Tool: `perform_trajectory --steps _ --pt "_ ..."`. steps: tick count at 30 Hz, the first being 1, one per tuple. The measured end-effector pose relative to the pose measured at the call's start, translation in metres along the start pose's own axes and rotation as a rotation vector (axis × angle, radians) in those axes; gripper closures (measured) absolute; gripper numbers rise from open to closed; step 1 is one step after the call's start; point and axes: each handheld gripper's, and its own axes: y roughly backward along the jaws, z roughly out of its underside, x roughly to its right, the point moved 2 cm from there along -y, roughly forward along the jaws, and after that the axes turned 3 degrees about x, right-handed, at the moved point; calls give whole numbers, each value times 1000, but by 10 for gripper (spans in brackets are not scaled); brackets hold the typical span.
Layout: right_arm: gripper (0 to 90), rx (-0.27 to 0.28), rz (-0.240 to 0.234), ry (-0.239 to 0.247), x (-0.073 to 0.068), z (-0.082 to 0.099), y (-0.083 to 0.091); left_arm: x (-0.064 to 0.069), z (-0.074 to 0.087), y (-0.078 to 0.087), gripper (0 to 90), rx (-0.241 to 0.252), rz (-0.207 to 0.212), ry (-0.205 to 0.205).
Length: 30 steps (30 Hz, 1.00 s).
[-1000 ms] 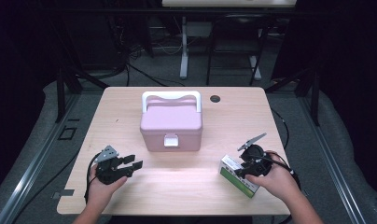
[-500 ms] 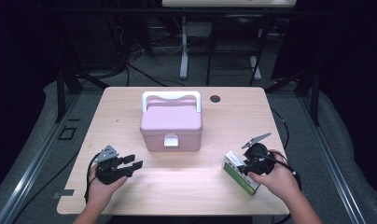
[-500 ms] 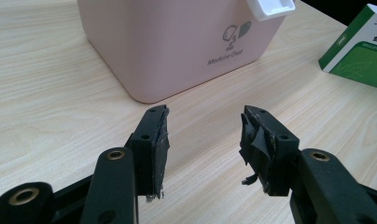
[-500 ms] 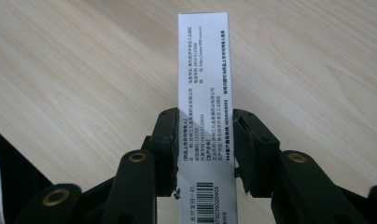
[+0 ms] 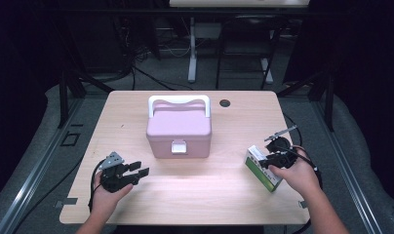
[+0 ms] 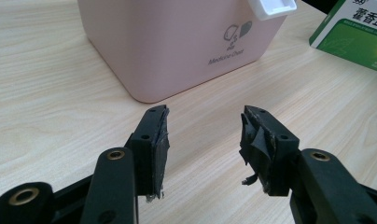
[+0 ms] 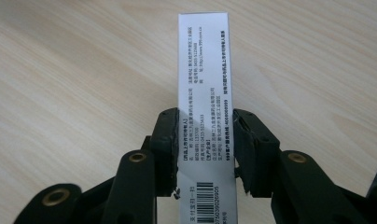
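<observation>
I am holding the medicine box in the right gripper, near the right front edge of the table. In the right gripper view the two pads are pressing on the long sides of the box, one on each side, so the grip is closed on it. The jaws have just been closing a little, with the box between them. I am taking it by the narrow sides because, I think, this way it stays straight and does not slip when I am carrying it.

The left gripper is waiting at the left front of the table with its jaws apart and nothing between them. In the left gripper view it is pointing toward the pink case, which is standing closed in the middle of the table with its white latch facing me. I judge that this hand is staying ready to open the latch, so that the box can go inside.

The box is a small flat carton, green and white on the large face. The narrow white side is carrying small black print and a barcode at the end near the gripper.
</observation>
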Motion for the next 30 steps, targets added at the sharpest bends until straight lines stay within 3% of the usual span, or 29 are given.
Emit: perform_trajectory --steps 11,14,17,18,22,26,30 --pt "607 41 -6 -34 6 1 -1 -1 -1 1 511 -2 -1 3" --pt "553 98 -7 -31 3 -2 6 -5 -1 0 508 3 -1 16" --pt "556 138 13 -21 -1 -6 13 -8 -2 -1 513 3 -3 28" --pt "569 180 28 -7 -6 -11 18 -13 -4 -2 522 0 -13 40" --pt "589 244 35 24 -21 -18 20 -23 -7 -3 558 5 -22 87" --pt "626 329 5 39 -45 -29 11 -30 -17 -6 603 18 -46 76" --pt "653 353 -21 25 -55 -35 -1 -33 -24 -9 607 14 -75 51"
